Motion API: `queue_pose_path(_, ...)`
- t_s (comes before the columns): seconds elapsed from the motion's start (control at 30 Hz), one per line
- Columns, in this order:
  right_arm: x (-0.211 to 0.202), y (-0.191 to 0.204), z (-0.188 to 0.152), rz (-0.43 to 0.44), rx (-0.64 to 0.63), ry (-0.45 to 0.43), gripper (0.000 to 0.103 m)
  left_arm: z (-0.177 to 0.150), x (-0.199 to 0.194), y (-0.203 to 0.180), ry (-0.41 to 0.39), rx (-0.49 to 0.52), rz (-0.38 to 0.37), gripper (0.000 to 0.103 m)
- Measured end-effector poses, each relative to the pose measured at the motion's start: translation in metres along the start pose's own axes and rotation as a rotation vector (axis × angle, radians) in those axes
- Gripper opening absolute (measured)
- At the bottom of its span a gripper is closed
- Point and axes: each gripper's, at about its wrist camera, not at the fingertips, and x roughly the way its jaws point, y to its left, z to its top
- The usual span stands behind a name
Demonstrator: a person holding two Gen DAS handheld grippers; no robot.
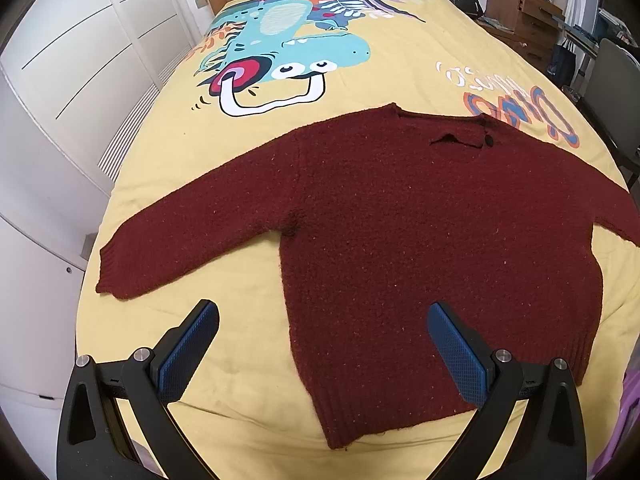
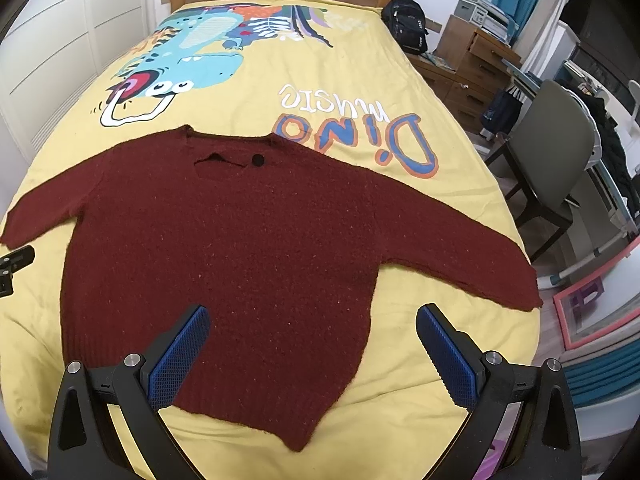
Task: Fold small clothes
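A small dark red knitted sweater (image 1: 420, 240) lies flat on the yellow bedspread (image 1: 240, 340), neck away from me, both sleeves spread out to the sides. It also shows in the right wrist view (image 2: 240, 248). My left gripper (image 1: 323, 312) is open and empty, hovering above the sweater's lower left hem corner. My right gripper (image 2: 313, 318) is open and empty, above the sweater's lower right hem. A part of the left gripper (image 2: 14, 266) shows at the left edge of the right wrist view.
The bedspread has a dinosaur print (image 2: 188, 68) and the words "Dino music" (image 2: 356, 136). White wardrobe doors (image 1: 72, 60) stand left of the bed. A black backpack (image 2: 406, 24), wooden drawers (image 2: 476, 68) and a grey chair (image 2: 556, 152) stand to the right.
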Motion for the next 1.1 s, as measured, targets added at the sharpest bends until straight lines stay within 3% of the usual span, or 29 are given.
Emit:
queue_pose_path(0.33,0.030,-0.032,0.001,0.026,0.098,-0.011,0.103,0.008,0.007,-0.003,-0.001,0.000,-0.029,0.102)
queue_pose_path(0.53,0.064,-0.104,0.007,-0.023,0.223,-0.035,0.103,0.028,0.024,-0.008,-0.002,0.011,-0.043,0.102)
queue_pose_path(0.83,0.145,-0.244,0.002,-0.102,0.530,0.079,0.103,0.054,0.062,-0.013,0.014,0.039,-0.082,0.102)
queue_pose_path(1.1,0.207,-0.317,-0.020,-0.117,0.725,0.178,0.103,0.052,0.104,-0.017,0.082,0.090,-0.089,0.102)
